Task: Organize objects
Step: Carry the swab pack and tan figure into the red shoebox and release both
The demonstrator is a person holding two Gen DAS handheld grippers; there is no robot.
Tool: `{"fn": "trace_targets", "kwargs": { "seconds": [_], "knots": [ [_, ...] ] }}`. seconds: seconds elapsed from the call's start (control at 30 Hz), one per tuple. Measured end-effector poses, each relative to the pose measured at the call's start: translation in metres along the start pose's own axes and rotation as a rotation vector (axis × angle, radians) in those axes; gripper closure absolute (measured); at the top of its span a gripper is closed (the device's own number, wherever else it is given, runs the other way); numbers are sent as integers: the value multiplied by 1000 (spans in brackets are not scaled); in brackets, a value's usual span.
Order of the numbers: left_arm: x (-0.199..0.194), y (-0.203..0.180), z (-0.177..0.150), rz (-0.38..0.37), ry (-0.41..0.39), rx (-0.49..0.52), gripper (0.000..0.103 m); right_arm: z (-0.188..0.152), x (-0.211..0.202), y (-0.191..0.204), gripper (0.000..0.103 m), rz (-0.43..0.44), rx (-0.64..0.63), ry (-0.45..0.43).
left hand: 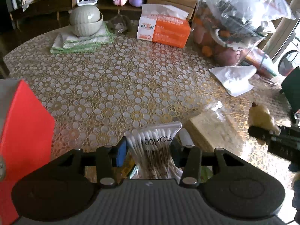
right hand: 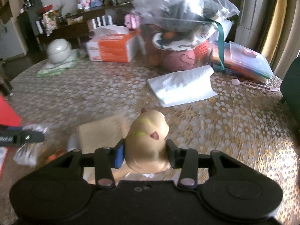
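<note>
The left gripper (left hand: 149, 146) has its jaws pinching a clear pack of cotton swabs (left hand: 156, 140) marked 100PCS, held just above the tabletop (left hand: 112, 78). The right gripper (right hand: 145, 151) has its jaws clamped on a cream-coloured squishy toy (right hand: 148, 140), lifted slightly. Just left of the toy lies a tan block (right hand: 99, 133); beyond the toy sits a folded white bag (right hand: 181, 86), and farther off an orange tissue box (right hand: 112, 48).
</note>
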State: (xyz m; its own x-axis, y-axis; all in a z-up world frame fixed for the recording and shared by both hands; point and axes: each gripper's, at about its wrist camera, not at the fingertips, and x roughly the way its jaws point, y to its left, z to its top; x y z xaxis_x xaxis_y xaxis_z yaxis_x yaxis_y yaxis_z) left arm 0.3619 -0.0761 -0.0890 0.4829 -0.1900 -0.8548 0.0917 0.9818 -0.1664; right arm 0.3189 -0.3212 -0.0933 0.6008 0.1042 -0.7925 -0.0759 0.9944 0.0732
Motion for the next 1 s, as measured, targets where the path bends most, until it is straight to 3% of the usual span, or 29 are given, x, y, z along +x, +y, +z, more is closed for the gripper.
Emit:
{"fn": "trace_targets", "kwargs": {
  "seconds": [0.6, 1.0],
  "knots": [
    [-112, 27, -75, -80, -5, 19, 57, -48, -124, 111, 59, 108, -111, -40],
    [-173, 82, -108, -78, -59, 10, 57, -73, -161, 193, 59, 150, -198, -61]
  ]
}}
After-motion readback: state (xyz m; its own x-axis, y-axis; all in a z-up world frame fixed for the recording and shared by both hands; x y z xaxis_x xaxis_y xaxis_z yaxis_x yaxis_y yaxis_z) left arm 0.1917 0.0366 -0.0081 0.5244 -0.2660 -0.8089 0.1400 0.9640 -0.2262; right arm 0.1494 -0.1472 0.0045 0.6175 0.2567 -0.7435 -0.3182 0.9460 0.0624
